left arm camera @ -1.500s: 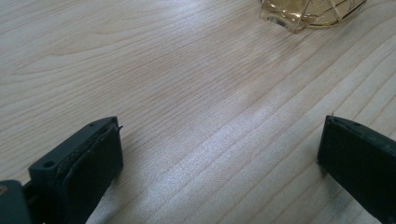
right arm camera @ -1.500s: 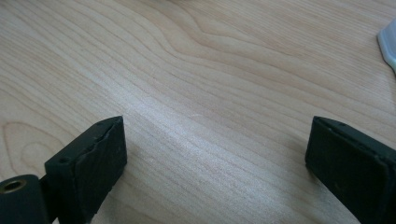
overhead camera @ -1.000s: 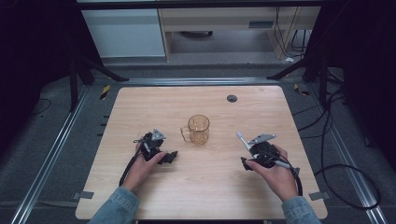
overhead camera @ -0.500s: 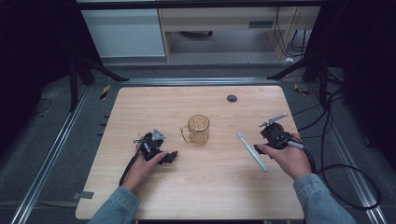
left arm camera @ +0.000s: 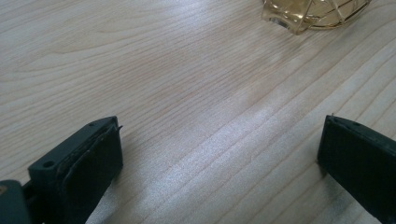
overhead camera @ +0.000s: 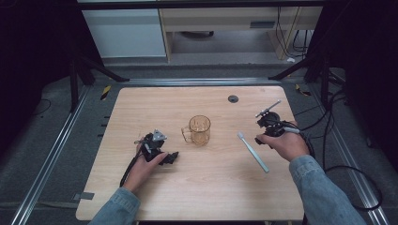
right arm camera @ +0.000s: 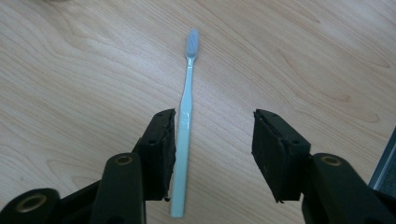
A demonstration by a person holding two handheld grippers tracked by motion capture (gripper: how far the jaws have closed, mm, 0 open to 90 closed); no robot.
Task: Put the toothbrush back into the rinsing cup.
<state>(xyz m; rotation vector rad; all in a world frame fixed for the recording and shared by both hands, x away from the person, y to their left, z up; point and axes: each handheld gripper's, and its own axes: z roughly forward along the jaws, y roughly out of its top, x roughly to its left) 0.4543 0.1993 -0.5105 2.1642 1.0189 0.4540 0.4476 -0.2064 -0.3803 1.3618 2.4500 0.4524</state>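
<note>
From the high view the toothbrush (overhead camera: pixel 252 151) lies flat on the wooden table (overhead camera: pixel 206 197), just right of the amber glass mug (overhead camera: pixel 200 130) and just beside the right gripper (overhead camera: pixel 266 123), w/ its bristle end toward the mug; the left gripper (overhead camera: pixel 157 146) rests on the table left of the mug. The right gripper view (right arm camera: pixel 212 140) adds what the high view can't: jaws about half apart and just been closing, nothing clamped, brush handle (right arm camera: pixel 183 140) lying on the wood below, beside the left pad. The left gripper view shows its jaws spread wide over bare wood, gripping nothing, w/ the mug's base (left arm camera: pixel 308 14) at the top edge.
</note>
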